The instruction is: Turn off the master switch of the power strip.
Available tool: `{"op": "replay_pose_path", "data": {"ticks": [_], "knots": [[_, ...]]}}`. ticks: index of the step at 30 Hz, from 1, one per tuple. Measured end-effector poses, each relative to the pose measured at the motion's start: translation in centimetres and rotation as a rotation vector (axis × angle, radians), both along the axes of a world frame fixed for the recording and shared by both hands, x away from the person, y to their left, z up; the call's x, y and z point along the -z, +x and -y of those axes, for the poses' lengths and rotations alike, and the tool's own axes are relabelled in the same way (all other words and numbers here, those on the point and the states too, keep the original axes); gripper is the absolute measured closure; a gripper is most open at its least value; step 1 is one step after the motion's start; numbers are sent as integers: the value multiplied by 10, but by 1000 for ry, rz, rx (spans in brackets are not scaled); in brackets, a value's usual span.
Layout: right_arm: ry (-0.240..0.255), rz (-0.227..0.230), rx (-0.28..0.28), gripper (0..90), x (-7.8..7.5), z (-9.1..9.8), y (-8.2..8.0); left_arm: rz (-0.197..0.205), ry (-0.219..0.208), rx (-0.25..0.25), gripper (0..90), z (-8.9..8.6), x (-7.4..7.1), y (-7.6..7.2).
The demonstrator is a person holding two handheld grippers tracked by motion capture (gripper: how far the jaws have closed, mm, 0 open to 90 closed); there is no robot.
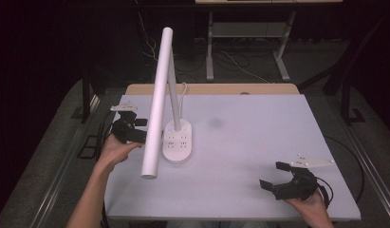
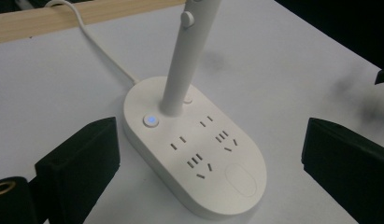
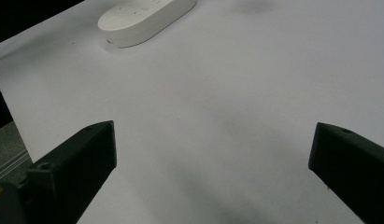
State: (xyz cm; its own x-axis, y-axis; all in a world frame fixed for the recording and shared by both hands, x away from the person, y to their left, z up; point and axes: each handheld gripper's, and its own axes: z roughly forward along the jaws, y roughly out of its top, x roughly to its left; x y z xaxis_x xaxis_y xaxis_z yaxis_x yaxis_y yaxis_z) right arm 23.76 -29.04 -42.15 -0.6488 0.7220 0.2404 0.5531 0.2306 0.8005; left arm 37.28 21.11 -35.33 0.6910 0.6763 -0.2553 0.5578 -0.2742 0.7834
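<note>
A white desk lamp stands left of centre on the white table. Its oval base carries several sockets, and a long tube head slants toward the front edge. My left gripper sits just left of the base, open, partly behind the tube. In the left gripper view the base lies between the wide-apart jaws, untouched, with a blue-lit button beside the stem. My right gripper rests open near the front right, holding nothing. Its own view has the base far off.
The lamp's white cable runs from the base to the table's far edge, where a wooden strip lies. Beyond the table, the legs of another desk stand on dark carpet with loose cables.
</note>
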Motion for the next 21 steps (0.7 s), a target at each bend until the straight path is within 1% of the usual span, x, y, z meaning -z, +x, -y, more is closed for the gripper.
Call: {"op": "replay_pose_path", "data": {"ticks": [7, 8, 9, 11, 13, 15, 16, 19, 20, 21], "knots": [[-2, -1, 0, 4, 0, 0, 0, -12, 27, -17, 53, 2, 3, 14], [-4, -9, 4, 4, 0, 0, 0, -15, 31, -19, 57, 2, 4, 16], [-4, -9, 4, 4, 0, 0, 0, -16, 42, -15, 57, 2, 5, 17], [-4, -8, 3, 4, 1, 0, 0, -27, 44, -24, 61, 3, 7, 20], [-3, -8, 2, 4, 1, 0, 0, -27, 51, -24, 68, 2, 9, 24], [-4, -8, 1, 4, 1, 0, 0, -28, 44, -34, 78, 3, 10, 27], [-5, -9, 3, 4, 1, 0, 0, -27, 52, -33, 84, 3, 11, 29], [-6, -8, 2, 4, 1, 1, 0, -29, 46, -43, 112, 3, 12, 33], [-6, -8, 2, 4, 1, 1, 0, -29, 51, -44, 112, 3, 12, 34], [-6, -8, 2, 4, 1, 1, 0, -31, 42, -48, 130, 3, 13, 35]]}}
